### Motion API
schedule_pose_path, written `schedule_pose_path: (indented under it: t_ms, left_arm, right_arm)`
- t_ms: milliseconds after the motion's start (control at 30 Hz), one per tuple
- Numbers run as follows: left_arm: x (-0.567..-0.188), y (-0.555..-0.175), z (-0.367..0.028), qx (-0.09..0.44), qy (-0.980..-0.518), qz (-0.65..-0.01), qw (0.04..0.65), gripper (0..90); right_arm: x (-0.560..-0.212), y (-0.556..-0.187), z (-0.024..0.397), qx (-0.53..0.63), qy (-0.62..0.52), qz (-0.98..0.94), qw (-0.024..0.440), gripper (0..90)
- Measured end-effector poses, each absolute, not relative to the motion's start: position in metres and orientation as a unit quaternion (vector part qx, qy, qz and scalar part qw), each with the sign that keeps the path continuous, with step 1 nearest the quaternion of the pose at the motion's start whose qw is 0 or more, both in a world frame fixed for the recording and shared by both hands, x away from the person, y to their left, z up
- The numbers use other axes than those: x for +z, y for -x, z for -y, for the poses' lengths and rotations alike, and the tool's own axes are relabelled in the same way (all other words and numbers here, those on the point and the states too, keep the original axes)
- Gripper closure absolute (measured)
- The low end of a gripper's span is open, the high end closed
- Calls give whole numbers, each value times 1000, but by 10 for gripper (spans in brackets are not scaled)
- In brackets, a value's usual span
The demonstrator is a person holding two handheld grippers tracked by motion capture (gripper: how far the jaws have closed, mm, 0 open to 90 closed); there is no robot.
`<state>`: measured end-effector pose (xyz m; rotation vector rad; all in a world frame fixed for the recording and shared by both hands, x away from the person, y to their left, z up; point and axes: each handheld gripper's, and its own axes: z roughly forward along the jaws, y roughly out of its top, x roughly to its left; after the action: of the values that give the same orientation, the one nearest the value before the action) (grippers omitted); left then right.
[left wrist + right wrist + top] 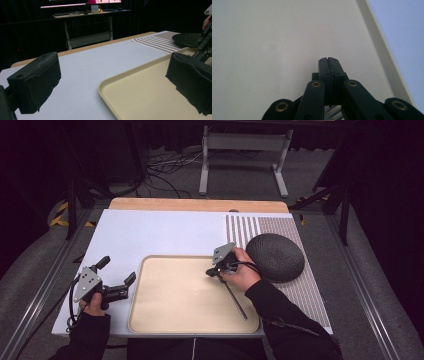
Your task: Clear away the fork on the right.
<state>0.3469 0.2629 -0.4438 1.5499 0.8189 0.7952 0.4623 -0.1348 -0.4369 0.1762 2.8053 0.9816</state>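
A beige tray [180, 295] lies on the white table sheet [150, 232], near its front edge. My left gripper [117, 270] sits just left of the tray, its jaws wide apart with nothing between them. In the left gripper view the gripper [112, 82] spans the tray's corner [140, 100]. My right gripper [212, 271] hovers over the tray's far right part, pointing down at it. In the right gripper view its jaws [328, 60] are pressed together, empty, above the bare tray floor [274, 50] beside the rim [382, 57].
A dark grey domed object [275, 256] rests on a striped mat [305, 285] right of the tray, close to the right hand. The right gripper's black cable [235, 302] trails across the tray. Beyond the table stand a white-legged desk [245, 142] and floor cables.
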Motion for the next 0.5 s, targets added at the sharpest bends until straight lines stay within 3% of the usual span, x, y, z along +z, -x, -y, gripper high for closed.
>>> schedule_pose_path:
  t_ms: [500]
  left_arm:
    - [-444,-347,-262,338,-663,-349,569,2]
  right_arm:
    - [-434,-464,145,293,-71,-946,116,899]
